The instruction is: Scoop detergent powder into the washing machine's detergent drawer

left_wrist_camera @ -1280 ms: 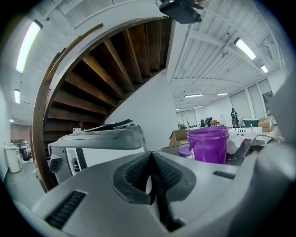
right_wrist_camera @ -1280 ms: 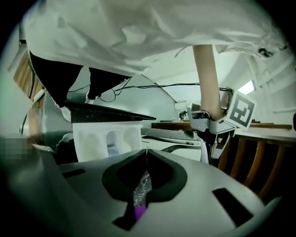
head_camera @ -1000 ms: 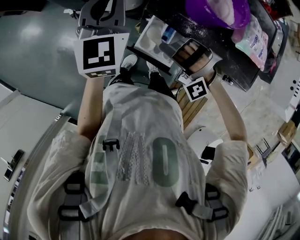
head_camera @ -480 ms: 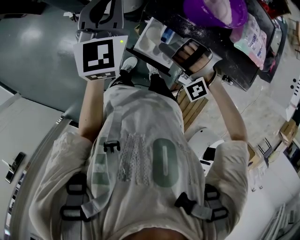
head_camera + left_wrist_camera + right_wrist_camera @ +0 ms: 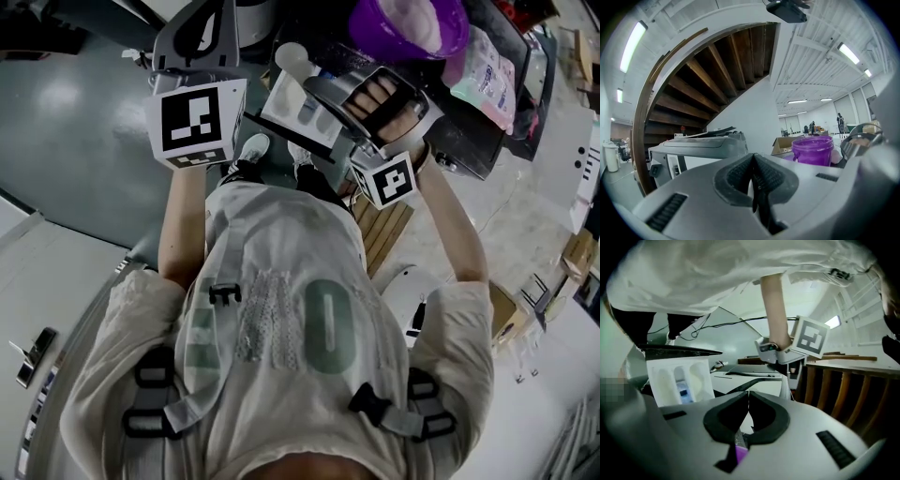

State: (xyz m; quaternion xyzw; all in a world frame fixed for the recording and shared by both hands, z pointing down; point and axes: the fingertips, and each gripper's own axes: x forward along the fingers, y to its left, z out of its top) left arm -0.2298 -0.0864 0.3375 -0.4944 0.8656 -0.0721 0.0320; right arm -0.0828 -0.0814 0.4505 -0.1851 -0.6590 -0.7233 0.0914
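Open floor (image 5: pixel 75 112) is left free at the left. The detergent drawer (image 5: pixel 286 105) is blocked at its far end by the scoop (image 5: pixel 291 58) pinched in the right gripper (image 5: pixel 748 393); the purple tub (image 5: pixel 408 23) is crowded in at far right.

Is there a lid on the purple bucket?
No, the bucket is open on top, and white powder shows inside it.

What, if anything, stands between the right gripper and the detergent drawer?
Nothing visible does. The right gripper, shut on a thin purple thing, has the detergent drawer just left of its jaws, with its compartments facing the gripper and only open space between them.
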